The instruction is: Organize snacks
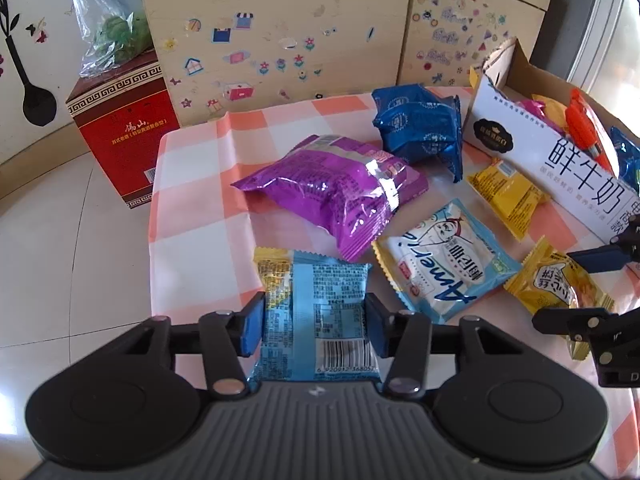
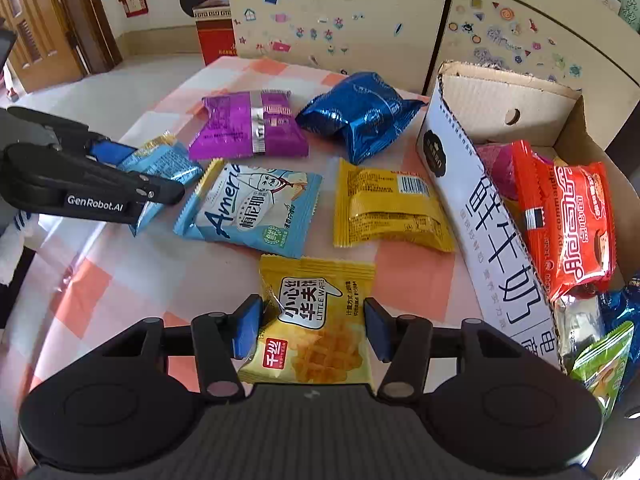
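Pink-and-white checked cloth [image 1: 192, 184] covers the table, with a stickered cabinet [image 1: 280, 40] behind it on pale floor tiles. The left gripper [image 1: 314, 326] is clamped on a light blue packet [image 1: 316, 308] at the table's near edge, barcode nearest the camera, long axis along the fingers. The right gripper [image 2: 312, 330] straddles a yellow waffle packet [image 2: 316, 320] beside the milk carton box [image 2: 500, 220], left pad touching, right pad just clear.

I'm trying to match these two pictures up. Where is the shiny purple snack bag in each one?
Left wrist view: the purple snack bag lies mid-picture on the checked cloth, just beyond the pale blue packet between the fingers.
Right wrist view: the purple snack bag lies upper middle, left of the dark blue bag.
Shared landmark: the dark blue bag sits beside it in both.
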`<state>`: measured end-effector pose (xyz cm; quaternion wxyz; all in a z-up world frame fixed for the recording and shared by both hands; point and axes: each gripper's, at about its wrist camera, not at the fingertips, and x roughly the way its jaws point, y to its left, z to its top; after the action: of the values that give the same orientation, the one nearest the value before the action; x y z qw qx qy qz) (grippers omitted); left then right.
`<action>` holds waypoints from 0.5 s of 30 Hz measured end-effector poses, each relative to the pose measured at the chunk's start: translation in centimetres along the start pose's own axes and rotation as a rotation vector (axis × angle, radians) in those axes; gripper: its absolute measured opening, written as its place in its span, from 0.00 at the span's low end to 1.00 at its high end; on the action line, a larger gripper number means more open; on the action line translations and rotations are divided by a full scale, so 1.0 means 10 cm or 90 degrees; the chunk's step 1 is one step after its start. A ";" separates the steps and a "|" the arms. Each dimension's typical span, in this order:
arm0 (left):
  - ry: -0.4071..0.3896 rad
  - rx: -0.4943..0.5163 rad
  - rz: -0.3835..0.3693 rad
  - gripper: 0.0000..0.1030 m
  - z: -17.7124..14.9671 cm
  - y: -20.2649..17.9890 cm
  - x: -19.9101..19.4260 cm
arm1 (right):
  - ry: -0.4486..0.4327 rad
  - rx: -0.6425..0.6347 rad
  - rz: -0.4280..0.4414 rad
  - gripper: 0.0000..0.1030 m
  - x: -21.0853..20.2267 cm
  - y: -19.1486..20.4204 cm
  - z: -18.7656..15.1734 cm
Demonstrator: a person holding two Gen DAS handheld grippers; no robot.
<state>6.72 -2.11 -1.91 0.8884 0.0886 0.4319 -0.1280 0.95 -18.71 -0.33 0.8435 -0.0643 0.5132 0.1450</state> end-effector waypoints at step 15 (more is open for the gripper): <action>-0.038 -0.018 -0.023 0.48 0.01 0.00 -0.18 | -0.030 0.017 -0.008 0.59 -0.10 -0.04 0.05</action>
<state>5.70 -1.83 -0.45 0.8994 0.0641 0.4089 -0.1406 1.06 -19.14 0.80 0.8570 -0.0528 0.4948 0.1340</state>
